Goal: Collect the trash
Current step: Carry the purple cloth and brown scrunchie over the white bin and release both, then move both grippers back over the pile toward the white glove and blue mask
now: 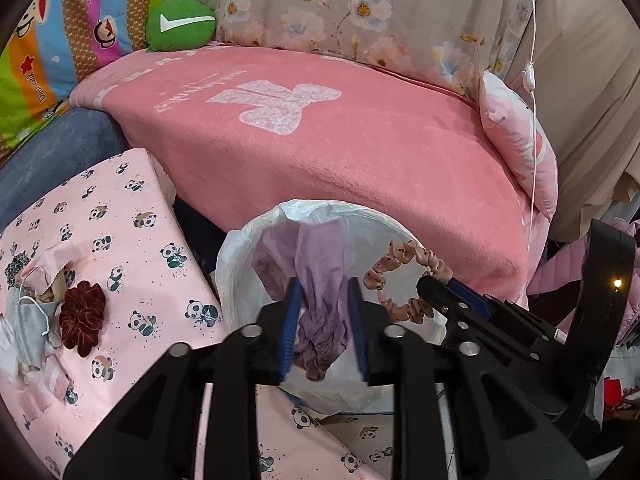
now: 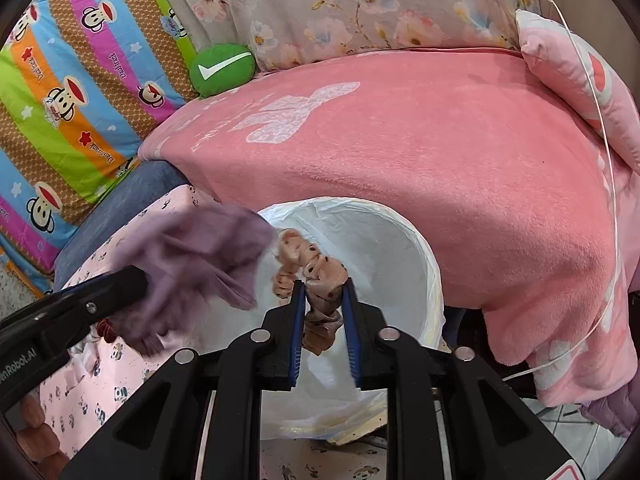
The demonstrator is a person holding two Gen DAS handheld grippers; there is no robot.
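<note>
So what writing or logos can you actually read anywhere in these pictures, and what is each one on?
"Paul Frank": printed again and again on the striped monkey quilt.
"...enRobot.AI": on the left gripper, start cut off.
White tick sign, no words: on the green cushion.
White script, upside down on the pink blanket: too faint to read.
Small badge on the quilt: too blurred.

Bin (image 1: 236, 264): near rim and base hidden behind both grippers' black frames; floor of the liner not visible.
Purple cloth (image 2: 192, 264): motion-blurred in the right wrist view, edges indistinct; lower end hidden between the fingers in the left wrist view.
Scrunchie (image 2: 316, 276): lower part hidden between blue pads.
Pile (image 1: 32, 312) beside the red scrunchie (image 1: 82, 316): contents too jumbled to identify.
Printed blanket lettering (image 1: 196, 92): unreadable.
</note>
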